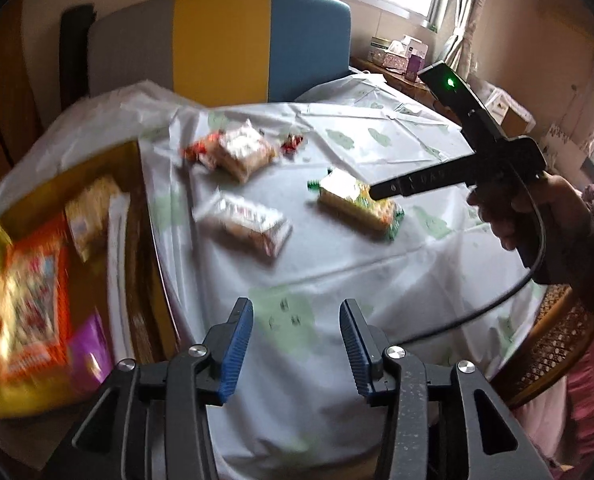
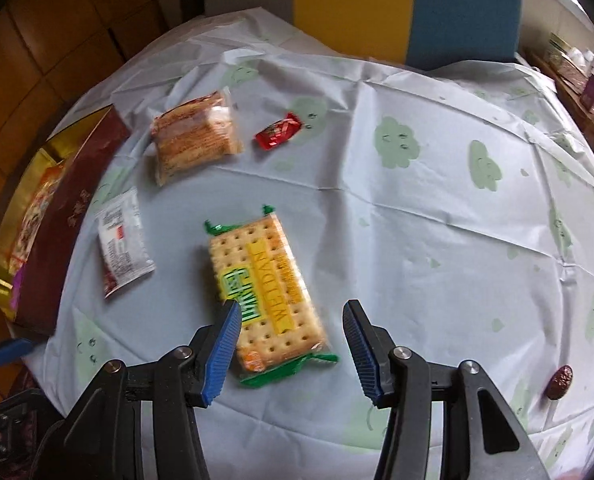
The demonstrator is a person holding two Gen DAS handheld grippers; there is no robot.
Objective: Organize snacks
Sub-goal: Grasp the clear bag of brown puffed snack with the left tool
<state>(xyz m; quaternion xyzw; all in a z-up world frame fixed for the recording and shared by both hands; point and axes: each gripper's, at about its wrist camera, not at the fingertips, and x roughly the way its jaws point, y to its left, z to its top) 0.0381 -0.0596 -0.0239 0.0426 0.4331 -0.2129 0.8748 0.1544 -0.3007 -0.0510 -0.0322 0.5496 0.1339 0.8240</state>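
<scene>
A green-edged cracker pack [image 2: 265, 292] lies on the pale tablecloth [image 2: 417, 240]; it also shows in the left wrist view [image 1: 357, 204]. My right gripper [image 2: 293, 322] is open just above its near end, empty; from the left wrist view its fingers [image 1: 381, 191] hang over the pack. My left gripper [image 1: 297, 320] is open and empty over bare cloth. A clear sandwich-cracker pack [image 2: 195, 136], a white sachet [image 2: 123, 236] and a red candy [image 2: 279, 131] lie further left. A gold-lined box [image 1: 57, 264] holds several snack packs.
The box's dark red wall [image 2: 69, 216] stands at the table's left edge. A brown date-like piece [image 2: 560, 381] lies at the right edge. A grey, yellow and blue headboard [image 1: 225, 40] stands behind the table. A wicker chair [image 1: 553, 344] is at right.
</scene>
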